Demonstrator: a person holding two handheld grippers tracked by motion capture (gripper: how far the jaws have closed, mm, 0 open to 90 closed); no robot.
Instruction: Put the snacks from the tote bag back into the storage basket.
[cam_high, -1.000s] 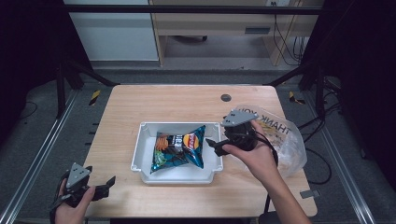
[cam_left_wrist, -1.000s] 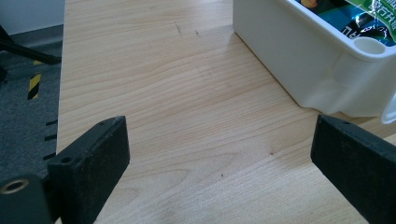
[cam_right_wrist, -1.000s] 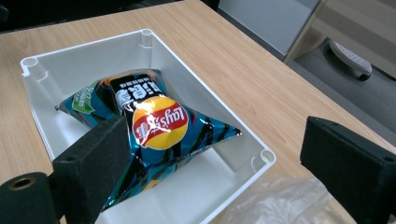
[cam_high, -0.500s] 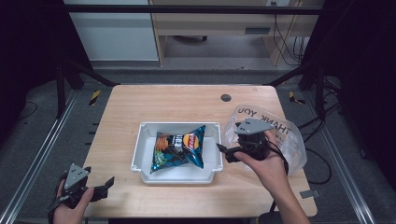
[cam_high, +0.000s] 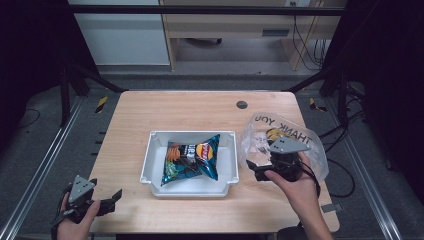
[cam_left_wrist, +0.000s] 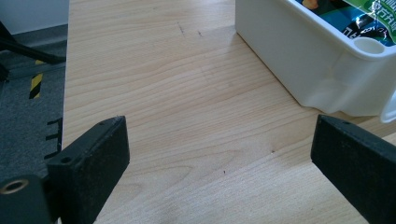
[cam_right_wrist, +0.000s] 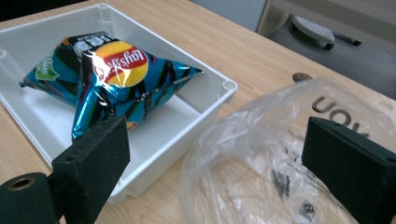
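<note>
So, the wooden table (cam_high: 200, 112) takes up the middle of the high view, with a small dark round spot (cam_high: 242, 104) near its far edge. At its centre sits a white tray (cam_high: 150, 162), and lying flat inside is a blue chip bag (cam_high: 192, 159), its yellow-and-red logo facing up. Just beside the tray's right wall, a clear plastic bag (cam_high: 260, 132) printed with "THANK YOU" lies crumpled on the table, something small and yellow showing through it.

Over to the right hand-held gripper (cam_high: 252, 167): it hovers at the near edge of that plastic bag, pointing toward the tray, jaws spread wide and nothing between them. From its own camera, the plastic bag (cam_right_wrist: 261, 154) billows between the two black jaws with the tray (cam_right_wrist: 205, 100) and chip bag (cam_right_wrist: 116, 79) beyond.

Down at the table's near left corner, the left hand-held gripper (cam_high: 112, 200) is released too, jaws parted over bare wood, well apart from the tray (cam_left_wrist: 299, 60).
</note>
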